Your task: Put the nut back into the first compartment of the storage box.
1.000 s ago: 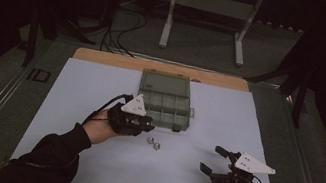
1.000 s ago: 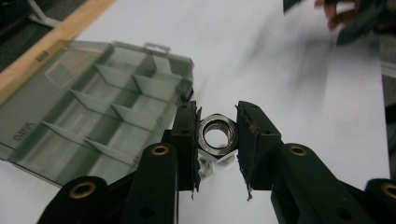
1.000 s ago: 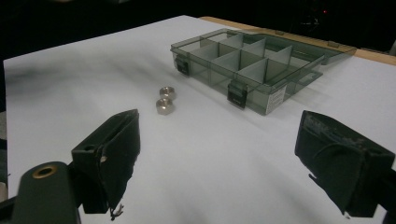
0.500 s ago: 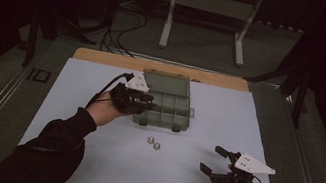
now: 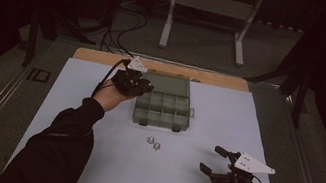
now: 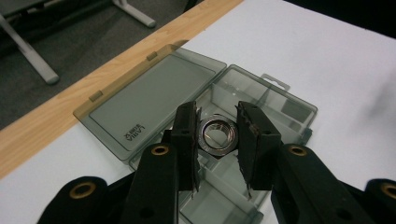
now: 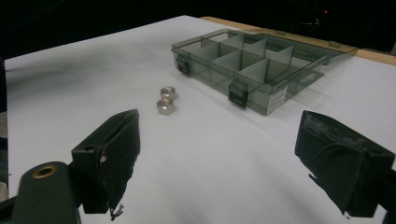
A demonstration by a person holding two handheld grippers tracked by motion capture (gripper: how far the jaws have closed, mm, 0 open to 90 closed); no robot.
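My left gripper [image 6: 216, 135] is shut on a steel hex nut [image 6: 215, 135], held over the divided grey box [image 6: 261, 112] whose clear lid [image 6: 154, 100] lies flat open toward the wooden edge. From above, the left gripper [image 5: 144, 86] hangs at the box's [image 5: 163, 108] far left corner. Two more nuts [image 5: 154, 143] lie side by side on the white mat in front of the box, also in the right gripper view as nuts [image 7: 166, 100]. My right gripper [image 7: 219, 163] stands open and empty, low over the mat at front right [image 5: 214, 160].
A white mat [image 5: 88, 159] covers the table, with a wooden strip [image 5: 214, 78] along its far edge. Behind the table stands a metal frame [image 5: 206, 8] on the floor, with cables [image 5: 123, 18] beside it. A small dark object [image 5: 39, 75] lies left of the mat.
My left gripper has travelled away from the two nuts and up the table with its nut, now over the box's far left part. The right gripper has stayed put.
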